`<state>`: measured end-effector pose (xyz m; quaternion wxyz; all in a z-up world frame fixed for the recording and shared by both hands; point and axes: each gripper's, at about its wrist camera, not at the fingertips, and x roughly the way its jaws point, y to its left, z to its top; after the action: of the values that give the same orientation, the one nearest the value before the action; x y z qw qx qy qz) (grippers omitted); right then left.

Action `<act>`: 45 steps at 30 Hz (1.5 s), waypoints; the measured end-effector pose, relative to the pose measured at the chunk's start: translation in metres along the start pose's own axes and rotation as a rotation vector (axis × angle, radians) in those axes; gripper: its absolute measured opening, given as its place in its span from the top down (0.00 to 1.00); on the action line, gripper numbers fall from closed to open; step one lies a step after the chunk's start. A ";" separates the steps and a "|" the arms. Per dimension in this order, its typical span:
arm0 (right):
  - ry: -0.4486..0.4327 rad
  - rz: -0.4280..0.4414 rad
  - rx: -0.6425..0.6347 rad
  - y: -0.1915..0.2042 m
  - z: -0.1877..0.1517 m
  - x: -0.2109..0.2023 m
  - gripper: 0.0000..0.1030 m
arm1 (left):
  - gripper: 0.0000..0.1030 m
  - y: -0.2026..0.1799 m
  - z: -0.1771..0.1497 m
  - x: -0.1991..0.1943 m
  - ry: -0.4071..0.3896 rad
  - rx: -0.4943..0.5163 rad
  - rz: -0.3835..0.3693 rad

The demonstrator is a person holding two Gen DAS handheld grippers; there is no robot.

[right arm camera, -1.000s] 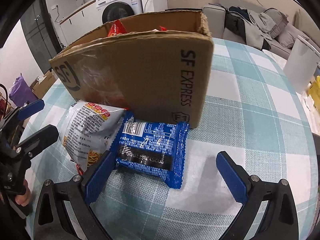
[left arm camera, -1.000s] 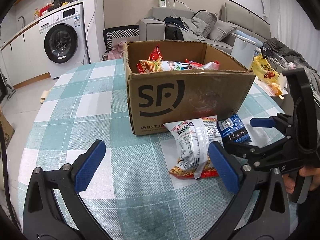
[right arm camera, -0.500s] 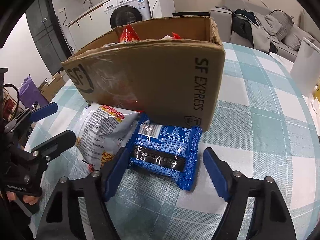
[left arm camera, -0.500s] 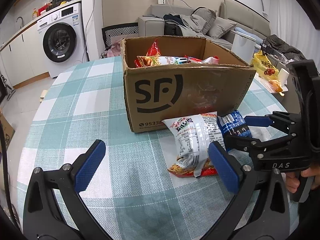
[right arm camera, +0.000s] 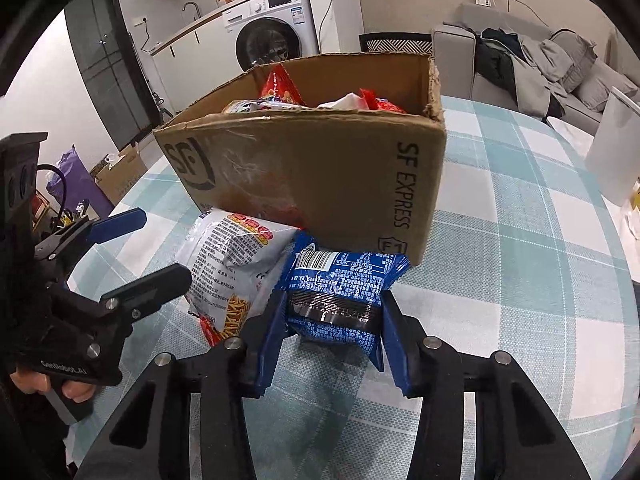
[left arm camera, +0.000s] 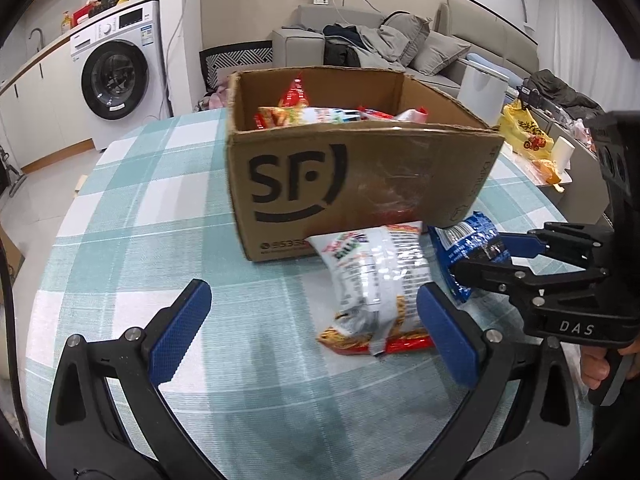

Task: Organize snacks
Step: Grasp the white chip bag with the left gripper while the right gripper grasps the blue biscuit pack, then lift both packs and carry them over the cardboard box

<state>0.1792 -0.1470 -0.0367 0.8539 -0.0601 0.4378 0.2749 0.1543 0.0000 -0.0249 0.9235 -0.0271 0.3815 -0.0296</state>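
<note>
The right gripper (right arm camera: pixel 330 334) has just been closing, and now its two blue pads squeeze the blue snack pack (right arm camera: pixel 340 292) from both sides. A second ago the jaws stood wide with the pack lying loose between them. So the grab looks done, and the next job is likely to lift the pack into the cardboard box (right arm camera: pixel 320 176).

The pack sits on the checked tablecloth (right arm camera: pixel 520 280), right against the front of the box. The white snack bag (left arm camera: pixel 372 284) lies just beside it, touching the box too.

The left gripper (left arm camera: pixel 308 324) hangs wide open with nothing in it (its right pad is near the white bag).

Count: two snacks out on the table, one box, two grippers. Several packs are in the box already, but they overlap, so I cannot count them.
</note>
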 end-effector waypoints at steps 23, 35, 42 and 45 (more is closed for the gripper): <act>-0.034 0.001 0.009 -0.006 -0.006 -0.019 0.55 | 0.55 -0.033 0.003 0.034 0.085 0.045 -0.093; -0.061 0.022 -0.009 0.002 -0.004 -0.027 0.55 | 0.55 -0.031 0.004 0.014 0.050 0.060 -0.104; -0.102 0.037 -0.019 0.007 -0.002 -0.042 0.55 | 0.55 -0.019 0.002 -0.010 0.015 0.054 -0.114; -0.122 0.041 -0.027 0.011 0.000 -0.048 0.55 | 0.55 -0.014 0.005 -0.021 -0.007 0.051 -0.112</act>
<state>0.1510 -0.1583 0.0026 0.8723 -0.0455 0.3824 0.3014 0.1421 -0.0117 -0.0054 0.9221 -0.0250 0.3752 -0.0911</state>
